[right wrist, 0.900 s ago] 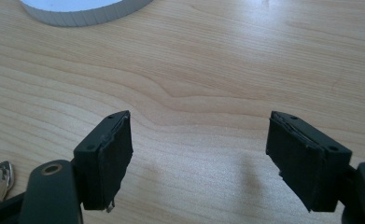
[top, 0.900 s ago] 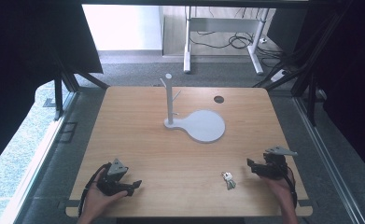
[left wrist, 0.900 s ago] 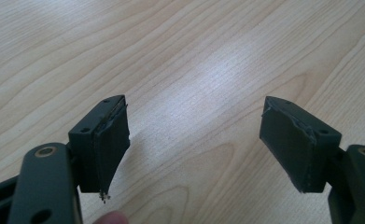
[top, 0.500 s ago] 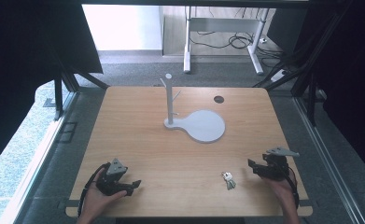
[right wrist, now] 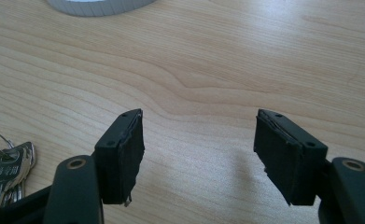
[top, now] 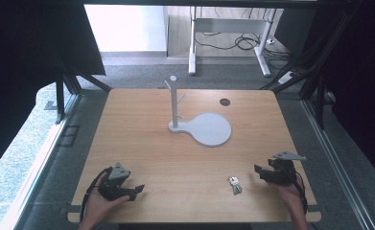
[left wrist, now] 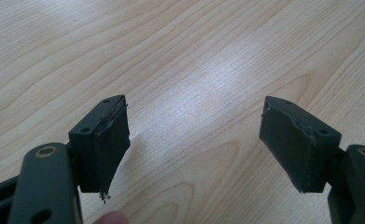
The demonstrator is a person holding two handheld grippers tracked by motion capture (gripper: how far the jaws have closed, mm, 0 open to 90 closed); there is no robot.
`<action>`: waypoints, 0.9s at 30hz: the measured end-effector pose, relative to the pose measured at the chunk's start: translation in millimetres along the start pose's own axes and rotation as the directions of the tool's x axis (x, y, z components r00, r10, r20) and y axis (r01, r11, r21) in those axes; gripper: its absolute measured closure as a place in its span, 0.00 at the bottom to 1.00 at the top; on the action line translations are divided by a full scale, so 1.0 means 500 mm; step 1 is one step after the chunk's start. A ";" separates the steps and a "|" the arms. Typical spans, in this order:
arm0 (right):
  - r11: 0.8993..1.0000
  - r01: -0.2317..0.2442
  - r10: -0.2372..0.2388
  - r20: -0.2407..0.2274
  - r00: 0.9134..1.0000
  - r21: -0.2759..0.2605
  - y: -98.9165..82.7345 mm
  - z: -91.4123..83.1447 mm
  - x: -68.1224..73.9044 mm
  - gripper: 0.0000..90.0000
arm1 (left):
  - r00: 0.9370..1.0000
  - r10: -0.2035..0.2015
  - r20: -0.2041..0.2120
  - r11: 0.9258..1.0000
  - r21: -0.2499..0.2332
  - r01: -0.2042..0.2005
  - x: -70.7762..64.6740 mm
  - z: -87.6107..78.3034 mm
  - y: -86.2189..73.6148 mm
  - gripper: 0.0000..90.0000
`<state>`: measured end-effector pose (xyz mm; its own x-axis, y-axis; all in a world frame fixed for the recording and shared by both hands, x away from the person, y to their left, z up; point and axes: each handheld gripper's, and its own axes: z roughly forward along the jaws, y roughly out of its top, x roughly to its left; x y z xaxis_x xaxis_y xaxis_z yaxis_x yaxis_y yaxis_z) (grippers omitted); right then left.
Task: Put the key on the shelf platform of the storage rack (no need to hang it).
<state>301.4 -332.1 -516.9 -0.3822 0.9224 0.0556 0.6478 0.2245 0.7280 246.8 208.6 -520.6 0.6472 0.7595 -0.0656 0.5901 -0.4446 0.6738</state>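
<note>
Light wooden tabletop (top: 185,158), grey carpet around. Small bunch of silver metal keys on a ring (top: 234,184) lies near front edge, just left of right gripper (top: 261,172). Right gripper jaws spread, empty. Left gripper (top: 136,190) jaws spread, empty, well apart from keys.

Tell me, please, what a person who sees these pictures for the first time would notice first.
Most striking is the white stand with a thin upright post and round flat base, alone in the middle of the light wooden table. Next comes the small bunch of silver metal keys on a ring near the front edge, just beside the right tool. Both black tools, the left tool too, rest low with jaws open and nothing between them.
</note>
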 end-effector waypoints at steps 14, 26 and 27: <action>1.000 0.014 -0.013 -0.025 1.000 0.013 0.002 0.000 0.003 0.41 | 1.000 -0.003 -0.002 1.000 0.005 0.003 -0.001 0.001 0.000 0.27; 0.997 0.039 -0.035 -0.053 0.998 0.069 0.013 -0.001 0.004 0.43 | 1.000 -0.014 0.003 1.000 -0.001 0.014 0.002 0.001 -0.001 0.27; 0.996 0.047 -0.043 -0.052 0.998 0.076 0.015 -0.001 0.004 0.43 | 1.000 -0.014 0.004 1.000 0.001 0.014 0.001 0.001 0.000 0.27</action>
<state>305.4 -328.6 -511.1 -0.4438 0.8941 0.0596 0.6775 0.2913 0.6754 247.3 209.1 -521.0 0.6409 0.7636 -0.0784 0.5996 -0.4343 0.6722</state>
